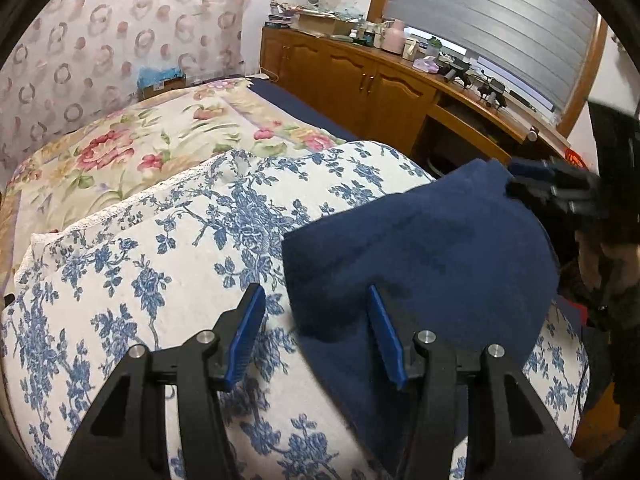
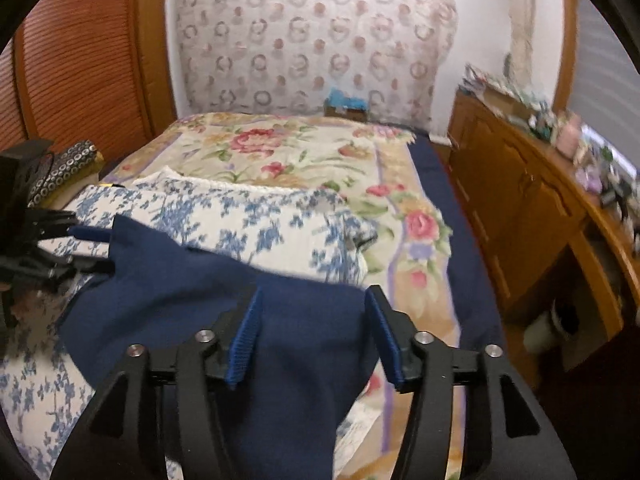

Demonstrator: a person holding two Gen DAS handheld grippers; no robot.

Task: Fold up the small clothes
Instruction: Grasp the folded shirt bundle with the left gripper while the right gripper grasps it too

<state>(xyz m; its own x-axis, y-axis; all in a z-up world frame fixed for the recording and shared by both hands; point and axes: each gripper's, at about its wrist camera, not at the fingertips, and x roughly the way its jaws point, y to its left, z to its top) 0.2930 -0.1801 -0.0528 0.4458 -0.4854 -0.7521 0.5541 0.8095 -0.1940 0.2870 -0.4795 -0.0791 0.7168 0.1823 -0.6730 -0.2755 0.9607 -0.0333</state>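
A dark navy cloth (image 1: 420, 248) lies spread on a white quilt with blue flowers (image 1: 160, 240). My left gripper (image 1: 316, 300) hovers over the cloth's left edge with its blue pads wide apart; the edge runs between them, unpinched. The right wrist view shows the same cloth (image 2: 192, 288) draped under my right gripper (image 2: 314, 312), whose pads stand well apart with cloth between them but not pressed. In the left wrist view the right gripper (image 1: 516, 180) sits blurred at the cloth's far right corner. The left gripper (image 2: 100, 250) appears at the cloth's left corner.
The blue-flowered quilt (image 2: 240, 216) rests on a bed cover with pink roses (image 2: 280, 152). A wooden cabinet (image 1: 360, 80) crowded with small items runs along the right of the bed. A patterned curtain (image 2: 312, 40) hangs behind. A beaded cushion (image 2: 68, 164) lies at far left.
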